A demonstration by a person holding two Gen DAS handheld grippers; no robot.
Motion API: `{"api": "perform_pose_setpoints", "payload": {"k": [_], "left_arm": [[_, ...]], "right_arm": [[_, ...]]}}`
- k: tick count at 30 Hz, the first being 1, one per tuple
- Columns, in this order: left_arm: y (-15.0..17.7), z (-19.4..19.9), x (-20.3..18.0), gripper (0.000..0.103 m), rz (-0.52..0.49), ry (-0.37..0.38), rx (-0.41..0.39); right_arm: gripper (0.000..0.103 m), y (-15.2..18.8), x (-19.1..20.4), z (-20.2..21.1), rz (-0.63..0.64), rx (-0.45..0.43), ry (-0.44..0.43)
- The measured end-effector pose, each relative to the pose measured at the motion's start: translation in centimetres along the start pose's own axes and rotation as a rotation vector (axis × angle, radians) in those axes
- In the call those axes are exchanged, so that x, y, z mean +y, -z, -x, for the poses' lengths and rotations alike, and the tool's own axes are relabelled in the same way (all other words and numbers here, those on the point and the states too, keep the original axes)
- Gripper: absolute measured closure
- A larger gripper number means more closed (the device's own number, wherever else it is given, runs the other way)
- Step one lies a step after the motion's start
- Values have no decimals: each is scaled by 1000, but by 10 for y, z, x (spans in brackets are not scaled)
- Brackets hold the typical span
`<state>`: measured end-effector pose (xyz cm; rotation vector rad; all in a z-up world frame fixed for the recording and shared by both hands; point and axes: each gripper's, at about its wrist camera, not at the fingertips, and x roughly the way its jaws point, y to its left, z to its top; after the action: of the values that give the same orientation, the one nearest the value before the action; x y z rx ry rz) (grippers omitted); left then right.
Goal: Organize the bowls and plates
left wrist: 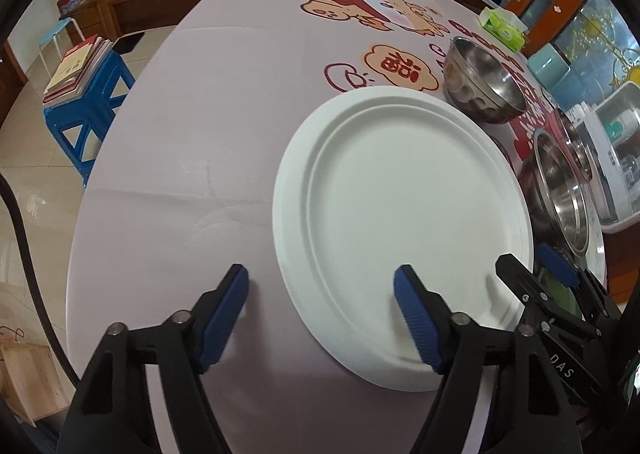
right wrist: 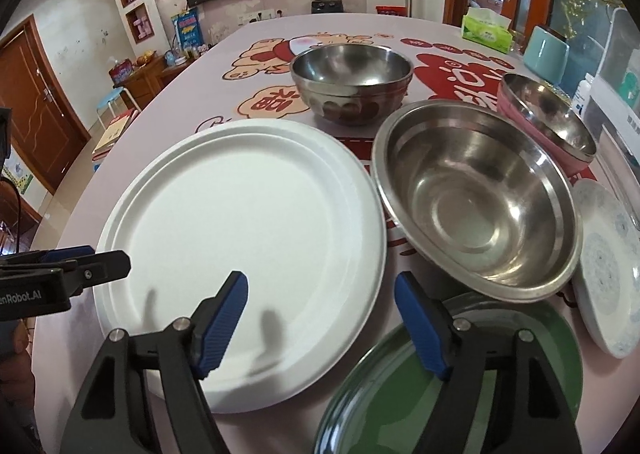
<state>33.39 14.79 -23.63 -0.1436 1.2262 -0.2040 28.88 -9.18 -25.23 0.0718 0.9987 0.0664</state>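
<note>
Left hand-held gripper (left wrist: 320,318) is open, straddling the near-left rim of the white plate (left wrist: 404,230) on the bench (left wrist: 180,142), pads clear of it. Right hand-held gripper (right wrist: 320,324) is open too, spanning the plate's near-right rim, green plate (right wrist: 384,398) under its right finger. Large steel bowl (right wrist: 476,210) sits just right of the white plate.
</note>
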Motion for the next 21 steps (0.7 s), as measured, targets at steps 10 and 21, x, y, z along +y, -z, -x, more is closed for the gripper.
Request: {"api": "perform_pose_setpoints", "payload": {"k": [10,21], "left_arm": [[2,-5,-4,53,-9,13,18],[2,-5,-3,54,-12,11,10]], "right_arm": [[38,-1,1,-5,8,28,2],[46,-2,3,-7,24,56,8]]}}
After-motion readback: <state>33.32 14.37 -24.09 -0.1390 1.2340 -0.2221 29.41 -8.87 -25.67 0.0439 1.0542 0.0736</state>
